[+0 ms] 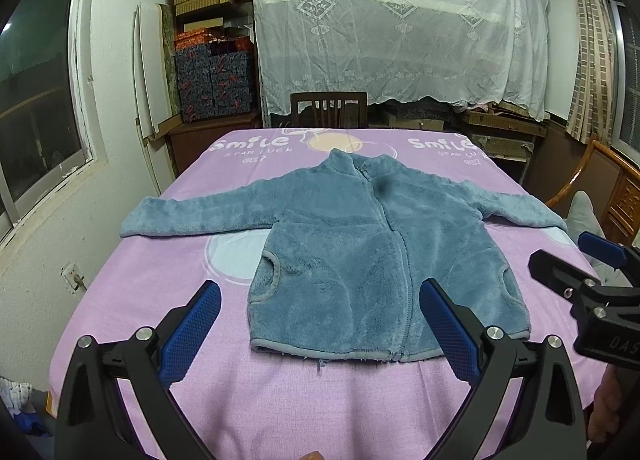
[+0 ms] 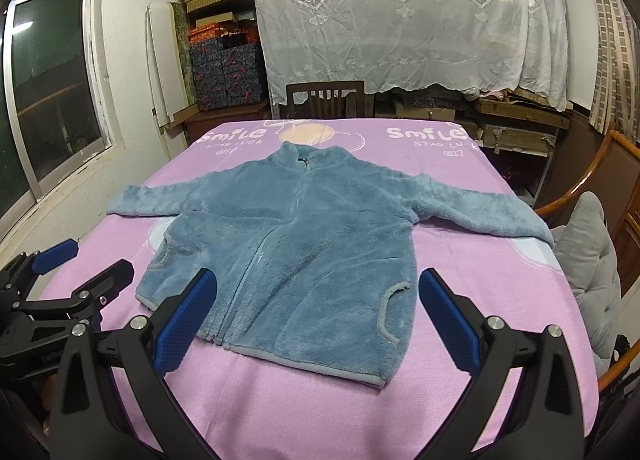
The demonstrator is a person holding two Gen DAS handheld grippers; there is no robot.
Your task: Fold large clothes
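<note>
A blue fleece jacket point(image 1: 352, 236) lies flat and zipped on the pink-covered table point(image 1: 160, 280), both sleeves spread out sideways, collar at the far end. In the left wrist view my left gripper point(image 1: 320, 324) hovers open above the jacket's near hem, nothing between its blue pads. The right gripper point(image 1: 576, 260) shows at the right edge of that view, open. In the right wrist view the jacket point(image 2: 320, 244) fills the middle, and my right gripper point(image 2: 318, 320) stands open over the hem's right half. The left gripper point(image 2: 84, 264) appears at the left edge, open.
A dark wooden chair point(image 1: 329, 109) stands at the table's far end. Shelves with boxes point(image 1: 212, 40) and a white lace curtain point(image 1: 400, 28) line the back wall. A wooden chair with a grey cushion point(image 2: 592, 260) sits to the right. A window point(image 1: 36, 92) is on the left.
</note>
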